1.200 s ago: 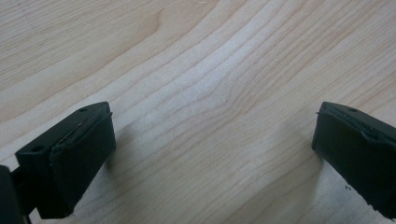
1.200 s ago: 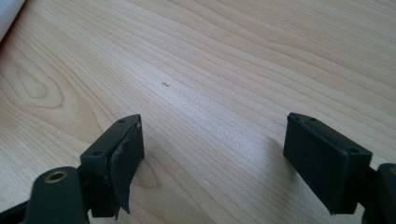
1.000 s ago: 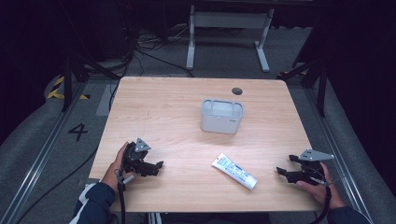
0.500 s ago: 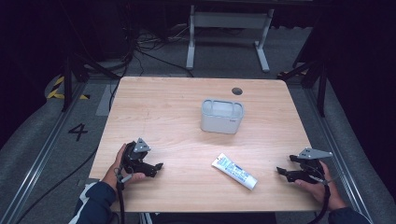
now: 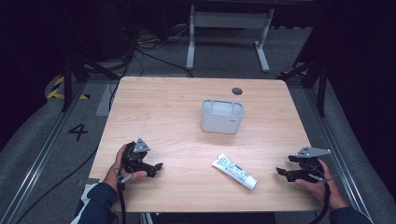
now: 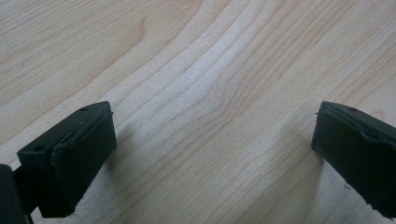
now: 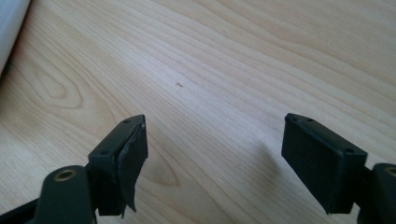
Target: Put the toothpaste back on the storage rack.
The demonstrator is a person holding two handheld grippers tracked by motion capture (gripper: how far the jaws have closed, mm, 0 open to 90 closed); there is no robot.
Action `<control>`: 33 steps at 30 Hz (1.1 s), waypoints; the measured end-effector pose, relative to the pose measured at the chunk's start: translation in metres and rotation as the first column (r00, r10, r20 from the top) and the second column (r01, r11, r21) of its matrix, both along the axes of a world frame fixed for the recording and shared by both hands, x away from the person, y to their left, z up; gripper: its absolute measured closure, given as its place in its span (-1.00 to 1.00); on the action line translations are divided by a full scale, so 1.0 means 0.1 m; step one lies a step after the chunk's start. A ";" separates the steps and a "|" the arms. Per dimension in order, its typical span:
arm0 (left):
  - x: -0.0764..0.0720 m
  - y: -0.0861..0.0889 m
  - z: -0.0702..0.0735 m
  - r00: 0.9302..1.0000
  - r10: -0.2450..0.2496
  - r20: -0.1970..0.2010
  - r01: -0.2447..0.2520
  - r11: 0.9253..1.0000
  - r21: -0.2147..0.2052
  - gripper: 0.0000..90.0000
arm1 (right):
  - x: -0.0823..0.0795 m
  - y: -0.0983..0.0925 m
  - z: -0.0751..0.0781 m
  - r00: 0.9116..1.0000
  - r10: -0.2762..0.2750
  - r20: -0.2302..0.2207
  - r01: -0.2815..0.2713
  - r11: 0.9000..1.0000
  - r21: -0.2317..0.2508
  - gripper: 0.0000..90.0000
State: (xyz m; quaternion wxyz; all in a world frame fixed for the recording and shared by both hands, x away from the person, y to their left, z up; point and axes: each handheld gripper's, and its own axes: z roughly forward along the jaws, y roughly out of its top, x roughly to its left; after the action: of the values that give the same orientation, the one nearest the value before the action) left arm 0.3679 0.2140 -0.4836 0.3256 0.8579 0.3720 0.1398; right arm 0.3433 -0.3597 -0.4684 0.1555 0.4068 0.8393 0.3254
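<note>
A white tube (image 5: 234, 171) with blue print lies flat on the wooden table (image 5: 177, 98), near the front and right of centre. Behind it stands a grey-white rectangular container (image 5: 222, 115), upright at mid-table. My left gripper (image 5: 156, 168) rests low at the front left, open, with bare wood between its jaws (image 6: 212, 140). My right gripper (image 5: 281, 172) sits at the front right edge, open and pointing left toward the tube, a hand's width from it. A white edge of the tube (image 7: 11, 28) shows at the top left of the right gripper view.
A dark round hole (image 5: 237, 91) marks the table's far side. Beyond the table stand a white metal frame (image 5: 229, 21), cables on the floor and black stands. A floor rail with the number 4 (image 5: 77, 131) runs along the left.
</note>
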 end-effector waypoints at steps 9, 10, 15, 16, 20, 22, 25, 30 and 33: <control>0.00 0.00 0.00 1.000 0.001 -0.003 -0.001 1.000 -0.001 -0.99 | -0.01 0.17 0.15 0.998 0.053 0.016 -0.053 0.999 0.006 -0.45; 0.00 0.00 0.00 1.000 0.001 -0.003 -0.001 1.000 -0.002 -0.99 | -0.02 0.19 0.17 0.998 0.057 0.019 -0.057 0.998 0.011 -0.45; 0.00 0.00 0.00 1.000 0.000 -0.003 0.000 1.000 -0.001 -0.99 | -0.03 0.26 0.24 0.996 0.077 0.034 -0.078 0.997 0.009 -0.45; 0.00 0.00 0.00 1.000 0.000 -0.003 0.000 1.000 -0.001 -0.99 | -0.03 0.28 0.26 0.996 0.085 0.036 -0.085 0.996 0.005 -0.45; 0.00 0.00 0.00 1.000 0.000 -0.003 0.000 1.000 -0.001 -0.99 | -0.03 0.36 0.31 0.994 0.102 0.044 -0.103 0.995 0.004 -0.44; 0.00 0.00 0.00 1.000 0.000 -0.002 0.000 1.000 -0.004 -0.99 | -0.04 0.40 0.34 0.992 0.117 0.049 -0.117 0.993 0.009 -0.44; 0.00 0.00 0.00 1.000 -0.002 -0.002 0.002 1.000 -0.004 -0.99 | -0.03 0.47 0.38 0.989 0.136 0.055 -0.138 0.990 0.021 -0.44; 0.00 0.00 0.00 1.000 -0.002 -0.002 0.002 1.000 -0.004 -0.99 | 0.00 0.60 0.44 0.985 0.158 0.063 -0.160 0.987 0.019 -0.42; 0.00 0.00 0.00 1.000 -0.003 -0.002 0.003 1.000 -0.004 -0.99 | 0.01 0.66 0.46 0.983 0.172 0.063 -0.174 0.985 0.016 -0.42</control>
State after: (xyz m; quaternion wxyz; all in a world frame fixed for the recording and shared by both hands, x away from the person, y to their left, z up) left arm 0.3676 0.2142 -0.4837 0.3274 0.8578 0.3714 0.1379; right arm 0.3442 -0.2936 -0.4228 0.1477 0.3239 0.8628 0.3590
